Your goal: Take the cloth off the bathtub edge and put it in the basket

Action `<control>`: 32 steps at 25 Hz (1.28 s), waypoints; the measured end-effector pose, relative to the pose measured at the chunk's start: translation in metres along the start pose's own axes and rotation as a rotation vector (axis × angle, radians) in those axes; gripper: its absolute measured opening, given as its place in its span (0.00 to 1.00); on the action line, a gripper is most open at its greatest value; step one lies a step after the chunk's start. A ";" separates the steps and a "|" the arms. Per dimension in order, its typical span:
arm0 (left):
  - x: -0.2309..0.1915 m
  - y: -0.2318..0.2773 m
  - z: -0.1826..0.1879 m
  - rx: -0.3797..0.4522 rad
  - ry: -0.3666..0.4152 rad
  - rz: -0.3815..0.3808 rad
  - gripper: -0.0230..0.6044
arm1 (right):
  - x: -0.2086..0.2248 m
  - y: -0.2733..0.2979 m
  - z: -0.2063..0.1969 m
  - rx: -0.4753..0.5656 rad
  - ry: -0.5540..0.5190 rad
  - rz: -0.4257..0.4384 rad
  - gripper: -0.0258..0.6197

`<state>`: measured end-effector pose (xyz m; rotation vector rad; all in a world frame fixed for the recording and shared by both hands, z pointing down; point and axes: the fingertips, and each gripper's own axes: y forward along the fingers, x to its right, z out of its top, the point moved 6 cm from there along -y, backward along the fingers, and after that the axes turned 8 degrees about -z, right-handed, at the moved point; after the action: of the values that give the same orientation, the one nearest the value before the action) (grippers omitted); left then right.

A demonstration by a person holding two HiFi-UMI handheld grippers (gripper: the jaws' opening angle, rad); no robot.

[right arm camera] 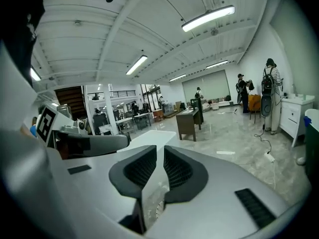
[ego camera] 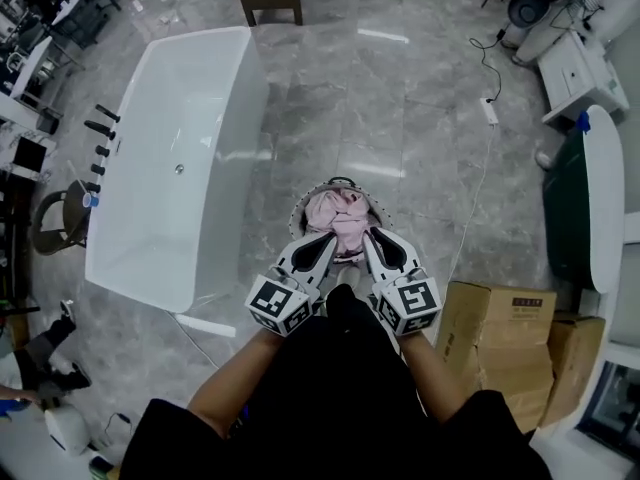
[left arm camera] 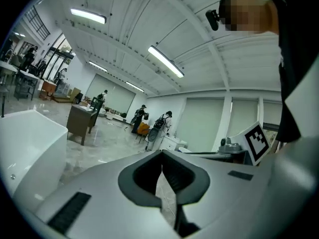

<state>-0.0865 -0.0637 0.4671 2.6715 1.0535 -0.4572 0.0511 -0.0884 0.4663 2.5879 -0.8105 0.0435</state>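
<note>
The pink cloth (ego camera: 340,213) lies bunched inside the round basket (ego camera: 343,181) on the floor, right of the white bathtub (ego camera: 250,98). Nothing rests on the tub's edge. Both grippers are held side by side close to the person's body, just nearer than the basket and above it. My left gripper (ego camera: 334,236) is shut and empty; its dark pads meet with nothing between them (left arm camera: 162,171). My right gripper (ego camera: 367,233) is likewise shut and empty (right arm camera: 163,158). Both gripper views point up across the room, so neither shows the cloth or the basket.
Cardboard boxes (ego camera: 500,338) stand right of the person. A dark green tub (ego camera: 570,208) is at the far right, and a power strip with its cable (ego camera: 490,111) lies on the floor. Black taps (ego camera: 100,138) line the bathtub's far side. A wooden desk (left arm camera: 79,121) and people stand farther off.
</note>
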 end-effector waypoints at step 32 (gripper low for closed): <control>0.147 -0.054 0.010 0.036 0.167 0.198 0.06 | -0.061 -0.160 0.017 0.137 -0.169 -0.110 0.09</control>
<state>-0.0246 0.0625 0.3980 2.8497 0.8161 -0.2198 0.0871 0.0561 0.3789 2.7909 -0.7451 -0.1602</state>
